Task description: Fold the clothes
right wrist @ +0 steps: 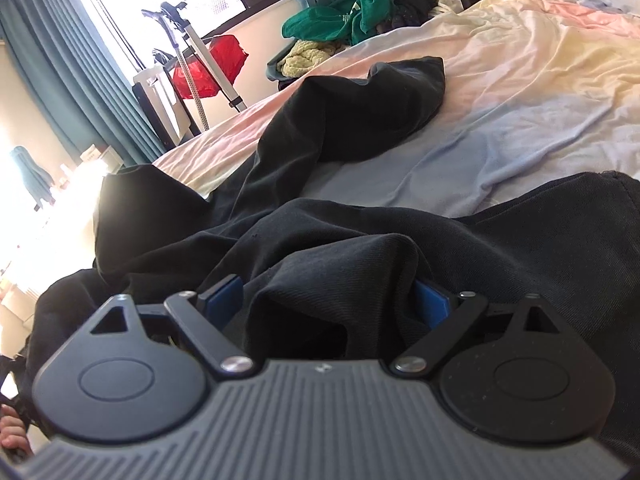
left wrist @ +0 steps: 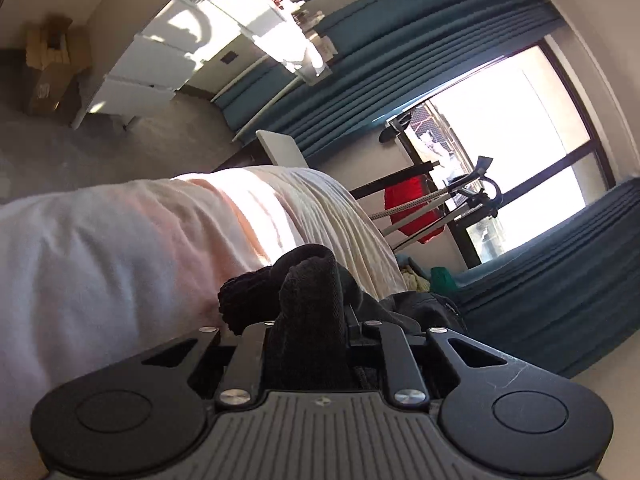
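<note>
Left wrist view: our left gripper [left wrist: 308,320] is pinched on a thick fold of the black garment [left wrist: 310,300]. The cloth is knit-looking and fuzzy, bunched into a rounded hump that stands up between the fingers and hides their tips. Left of the tongs and ahead of them lies the bed sheet [left wrist: 120,240], pale pink-white, soft and wrinkled, sunlit on the far part. Further ahead to the left we see a white drawer unit [left wrist: 148,76] on grey carpet with a cardboard box [left wrist: 52,68] beside it. Ahead to the right hang teal pleated curtains [left wrist: 400,68] on either side of a bright window [left wrist: 512,128], with a red bag [left wrist: 408,208] on a dark rack below it.

Right wrist view: our right gripper [right wrist: 328,304] is spread wide, blue pads [right wrist: 226,292] visible on both sides. A ridge of the same garment [right wrist: 340,264], here a smooth dark twill, sits between the pads; we cannot tell whether either pad touches it. The garment sprawls forward from the tongs across the sheet [right wrist: 520,100], one end reaching up ahead. Ahead left are the curtains [right wrist: 72,60], a tripod-like stand [right wrist: 192,52] and the red bag [right wrist: 212,64]. Straight ahead, past the bed edge, is a clothes pile with a green top [right wrist: 344,16] over a yellowish knit [right wrist: 304,56]; the pile's container is not discernible.
</note>
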{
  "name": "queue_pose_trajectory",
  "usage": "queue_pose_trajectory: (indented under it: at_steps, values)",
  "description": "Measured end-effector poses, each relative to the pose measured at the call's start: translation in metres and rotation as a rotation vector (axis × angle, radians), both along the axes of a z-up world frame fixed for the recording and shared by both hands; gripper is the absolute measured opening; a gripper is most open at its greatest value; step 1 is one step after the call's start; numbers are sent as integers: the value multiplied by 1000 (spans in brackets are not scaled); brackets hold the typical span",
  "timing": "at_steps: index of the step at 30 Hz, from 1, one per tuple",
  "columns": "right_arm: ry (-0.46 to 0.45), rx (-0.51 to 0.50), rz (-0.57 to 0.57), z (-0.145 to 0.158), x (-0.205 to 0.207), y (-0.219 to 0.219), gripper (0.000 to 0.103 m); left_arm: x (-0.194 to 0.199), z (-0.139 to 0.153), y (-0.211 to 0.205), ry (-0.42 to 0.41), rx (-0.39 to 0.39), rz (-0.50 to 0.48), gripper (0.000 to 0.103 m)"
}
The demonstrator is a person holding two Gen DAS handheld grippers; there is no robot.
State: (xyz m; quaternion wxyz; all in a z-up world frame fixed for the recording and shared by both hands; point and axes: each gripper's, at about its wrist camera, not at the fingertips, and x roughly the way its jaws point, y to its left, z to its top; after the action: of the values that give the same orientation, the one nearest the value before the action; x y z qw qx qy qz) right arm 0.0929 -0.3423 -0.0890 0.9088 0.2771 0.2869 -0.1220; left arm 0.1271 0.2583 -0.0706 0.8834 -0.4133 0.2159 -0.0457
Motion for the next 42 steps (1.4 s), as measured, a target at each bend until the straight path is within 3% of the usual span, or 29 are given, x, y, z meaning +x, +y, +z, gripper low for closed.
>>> queue_pose_trajectory:
  at_steps: [4, 6, 9, 11, 15, 17, 18, 20, 23, 26, 29, 33, 42]
  values:
    - [-28, -50, 17, 9, -3, 5, 93, -28, 43, -61, -183, 254, -94, 11]
    - [-41, -68, 27, 12, -4, 8, 93, -41, 62, -107, -280, 408, -193, 11]
    - [-50, -73, 39, 15, -5, 8, 93, -69, 65, -191, -412, 671, -421, 11]
    - [-54, -67, 42, 15, -6, 8, 93, -84, 52, -239, -425, 750, -593, 12]
    - [-51, -40, 46, 13, -6, 5, 92, -106, 9, -297, -382, 895, -818, 14]
    - [-37, -23, 50, 10, -4, 3, 92, -111, -15, -314, -347, 962, -877, 17]
    - [-29, -19, 51, 8, -2, 3, 92, -112, -20, -315, -347, 975, -888, 19]
    - [-16, -10, 51, 5, -1, 1, 92, -116, -25, -317, -347, 978, -905, 37]
    - [-12, 8, 44, 3, 1, -2, 92, -122, -17, -312, -359, 898, -909, 59]
    - [-20, 41, 30, 2, 0, -7, 92, -128, -8, -303, -366, 820, -900, 74]
    - [-36, 81, 4, 4, -2, -15, 91, -129, 11, -292, -370, 730, -874, 76]
    - [-68, 111, -49, 8, -7, -29, 91, -116, 33, -300, -375, 714, -792, 81]
    - [-103, 112, -167, 4, -15, -64, 91, -40, 37, -371, -173, 760, -661, 81]
